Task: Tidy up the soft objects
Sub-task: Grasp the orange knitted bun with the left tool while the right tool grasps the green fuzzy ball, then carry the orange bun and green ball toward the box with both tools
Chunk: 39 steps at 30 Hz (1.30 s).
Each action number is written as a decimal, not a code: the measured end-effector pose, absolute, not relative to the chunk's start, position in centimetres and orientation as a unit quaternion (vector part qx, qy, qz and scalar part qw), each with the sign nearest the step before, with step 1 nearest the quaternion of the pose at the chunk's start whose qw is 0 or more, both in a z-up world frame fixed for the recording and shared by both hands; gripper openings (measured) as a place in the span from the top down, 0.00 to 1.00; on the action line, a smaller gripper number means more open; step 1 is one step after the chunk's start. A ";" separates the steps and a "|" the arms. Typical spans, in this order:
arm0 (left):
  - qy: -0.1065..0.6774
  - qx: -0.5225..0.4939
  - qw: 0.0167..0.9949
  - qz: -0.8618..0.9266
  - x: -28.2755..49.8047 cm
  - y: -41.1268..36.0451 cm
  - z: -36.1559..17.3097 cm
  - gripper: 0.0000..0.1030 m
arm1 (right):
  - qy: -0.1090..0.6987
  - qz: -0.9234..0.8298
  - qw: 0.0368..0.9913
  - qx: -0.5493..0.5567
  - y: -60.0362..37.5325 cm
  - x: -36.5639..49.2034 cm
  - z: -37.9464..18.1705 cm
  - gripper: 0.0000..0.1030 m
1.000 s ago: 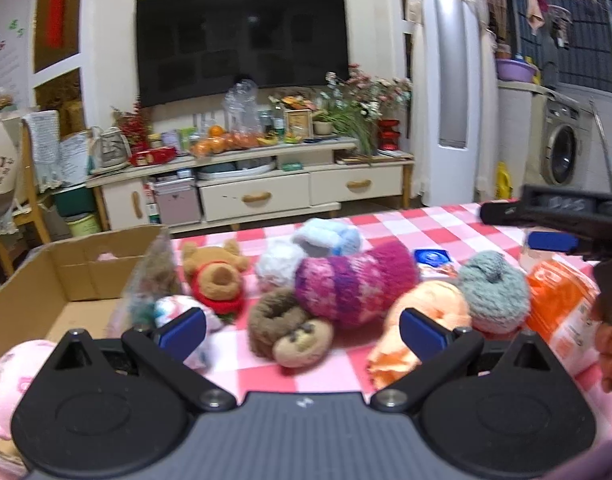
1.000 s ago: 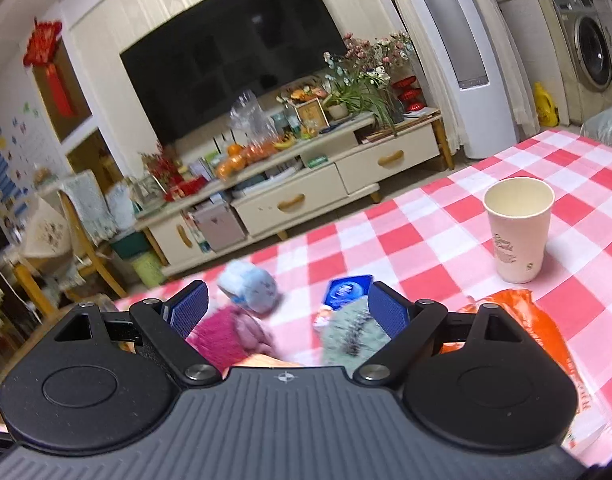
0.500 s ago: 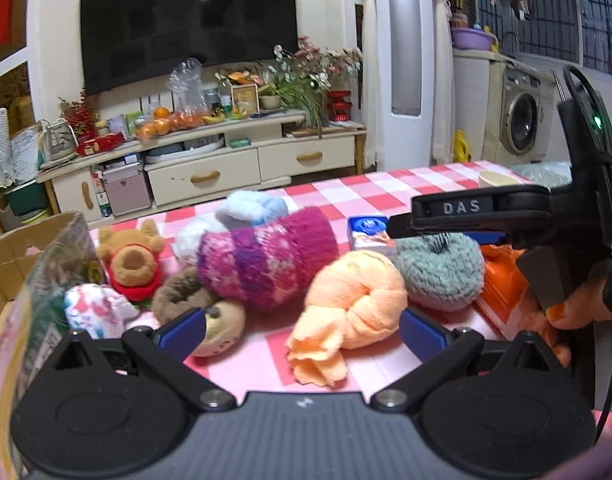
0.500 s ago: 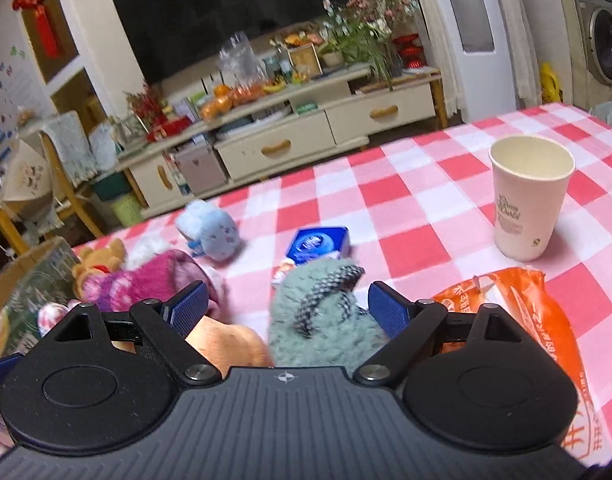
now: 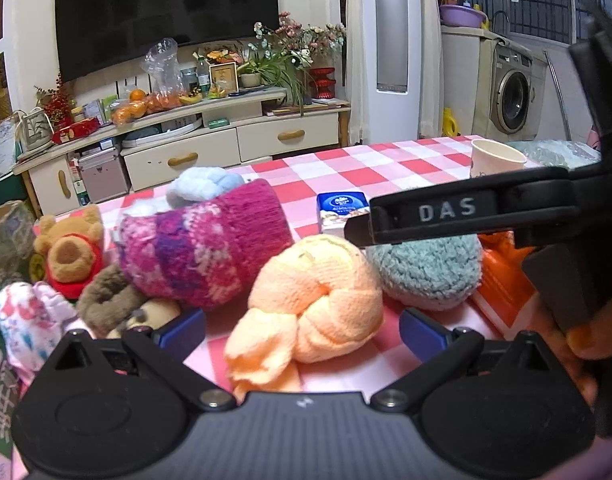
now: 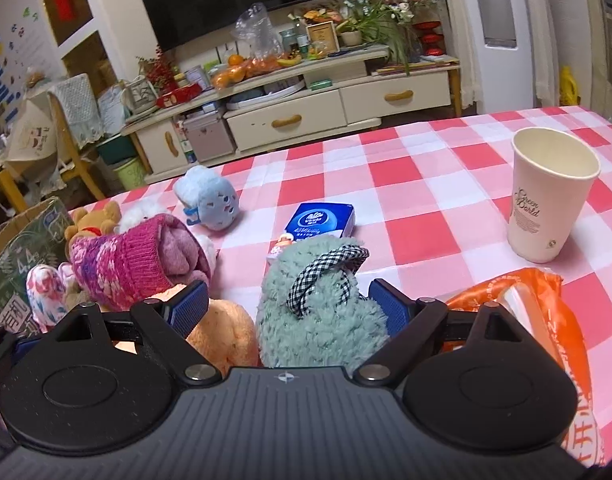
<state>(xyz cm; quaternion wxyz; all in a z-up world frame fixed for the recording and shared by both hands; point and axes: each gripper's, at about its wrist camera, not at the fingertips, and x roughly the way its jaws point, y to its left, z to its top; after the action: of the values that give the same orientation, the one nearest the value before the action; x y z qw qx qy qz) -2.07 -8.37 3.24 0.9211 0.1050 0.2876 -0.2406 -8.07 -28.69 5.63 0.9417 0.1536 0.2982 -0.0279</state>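
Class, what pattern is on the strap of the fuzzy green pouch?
Black-and-white check. The strap shows best in the right wrist view.

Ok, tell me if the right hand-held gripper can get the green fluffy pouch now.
Probably yes: the right hand-held gripper is open, and the green pouch already sits between its fingers with nothing in front.

Clear cloth betw. toys & cup
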 end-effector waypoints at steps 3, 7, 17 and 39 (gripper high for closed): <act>0.290 0.106 0.920 -0.240 -1.4 -9.1 2.8 0.01 | 0.300 -0.010 0.940 0.164 -29.1 -8.1 5.6 0.00; 0.285 0.113 0.921 -0.242 -0.5 -10.0 2.2 0.01 | 0.304 0.006 0.938 0.168 -29.2 -7.9 5.4 0.00; 0.318 0.097 0.911 -0.243 0.9 -10.2 1.7 0.26 | 0.310 0.033 0.935 0.166 -29.0 -7.7 5.3 0.00; 0.354 0.072 0.902 -0.236 0.0 -4.3 2.0 0.24 | 0.337 0.092 0.931 0.103 -25.3 -6.8 4.5 0.00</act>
<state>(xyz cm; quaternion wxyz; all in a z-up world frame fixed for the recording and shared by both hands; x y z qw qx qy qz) -0.01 -4.28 2.04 0.9021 0.0724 0.3540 -0.2361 -6.78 -25.34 4.51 0.9312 0.1030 0.3374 0.0921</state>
